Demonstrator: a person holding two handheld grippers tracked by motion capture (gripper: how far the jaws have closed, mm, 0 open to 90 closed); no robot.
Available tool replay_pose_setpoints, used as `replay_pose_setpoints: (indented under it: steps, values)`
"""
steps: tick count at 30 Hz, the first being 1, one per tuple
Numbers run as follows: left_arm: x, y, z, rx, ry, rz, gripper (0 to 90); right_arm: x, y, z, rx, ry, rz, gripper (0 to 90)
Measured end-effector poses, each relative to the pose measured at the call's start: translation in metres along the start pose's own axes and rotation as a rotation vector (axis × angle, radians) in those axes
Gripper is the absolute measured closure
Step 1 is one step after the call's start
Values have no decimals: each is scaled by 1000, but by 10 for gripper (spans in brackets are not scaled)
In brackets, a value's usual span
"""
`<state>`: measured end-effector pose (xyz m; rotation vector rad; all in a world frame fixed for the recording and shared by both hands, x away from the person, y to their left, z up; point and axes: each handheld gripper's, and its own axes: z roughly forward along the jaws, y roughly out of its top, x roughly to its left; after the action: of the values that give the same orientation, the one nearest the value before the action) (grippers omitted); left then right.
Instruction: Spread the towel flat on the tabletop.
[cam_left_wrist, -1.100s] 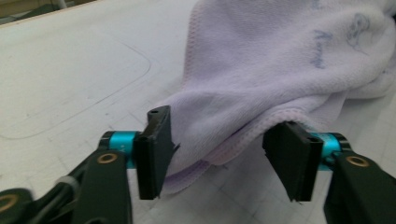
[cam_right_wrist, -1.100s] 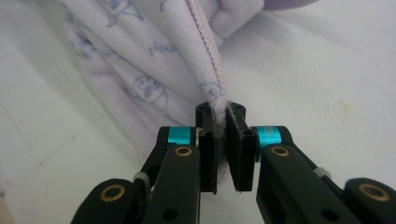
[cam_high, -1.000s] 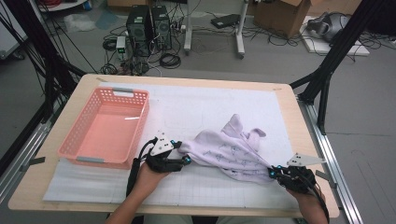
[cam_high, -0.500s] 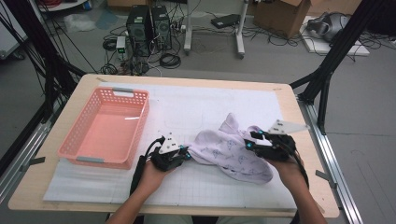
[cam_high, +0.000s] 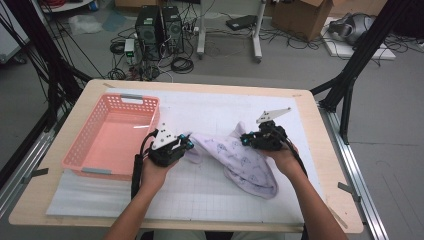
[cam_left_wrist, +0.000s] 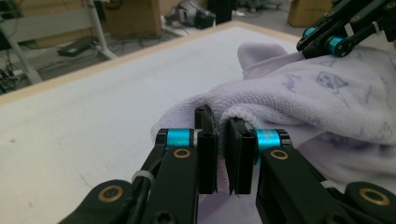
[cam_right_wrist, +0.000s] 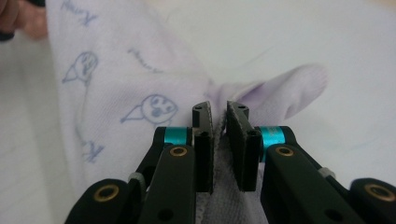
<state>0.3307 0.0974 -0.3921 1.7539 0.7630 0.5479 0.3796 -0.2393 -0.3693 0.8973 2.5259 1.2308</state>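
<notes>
The lavender towel (cam_high: 235, 157) lies on the white mat (cam_high: 200, 190) just right of the pink basket (cam_high: 112, 135), and both grippers have hold of it. Its long axis runs slantwise, from an end by the basket's right wall away and toward the near edge of the table (cam_high: 320, 220), where a rounded tail still rests on the mat. The left gripper (cam_high: 186, 143), nearer the basket, has just closed its jaws on the towel's basket-side end; the left gripper view shows a fold of hemmed cloth (cam_left_wrist: 261, 100) pinched between the pads, jaws level and pointing away from the basket. The right gripper (cam_high: 245, 140), farther from the basket, has likewise just closed on a bunched corner (cam_right_wrist: 219, 154) of printed cloth, its jaws pointing back toward the basket, so the two grips face each other along the towel's far edge. Both wrists are roughly level, forearms coming in from the near edge. The cloth between the grips sags, so drawing the hands apart would likely spread it.
</notes>
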Motion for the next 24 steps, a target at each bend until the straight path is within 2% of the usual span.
replay_pose_setpoints:
  steps: [1,2,5,9,11,13,15,17,18,20,22,24]
  values:
    - [2,3,1,-7,7,-9,837,-4,4,-2,-42,-31,-2,806]
    - [6,7,3,-15,16,-16,837,-7,6,-3,-61,-54,0,807]
    - [13,17,11,-26,38,-26,836,-19,13,-4,-94,-123,13,812]
    - [18,25,25,-46,63,-46,837,-37,17,1,-134,-191,49,813]
    - [20,23,31,-56,69,-69,837,-46,17,5,-147,-240,58,813]
    - [20,21,36,-43,56,-82,837,-56,16,9,-146,-316,87,813]
    - [17,19,40,-21,39,-67,837,-68,12,10,-154,-379,148,811]
    - [12,19,43,-15,39,-39,838,-73,9,13,-130,-426,168,768]
    - [11,19,44,-21,43,-41,838,-72,8,14,-126,-439,180,730]
    - [13,19,45,-27,52,-49,838,-71,8,11,-147,-404,209,606]
    - [16,17,45,-19,56,-62,838,-69,7,4,-182,-330,236,540]
    - [18,17,45,-13,61,-64,837,-61,5,-3,-204,-274,220,480]
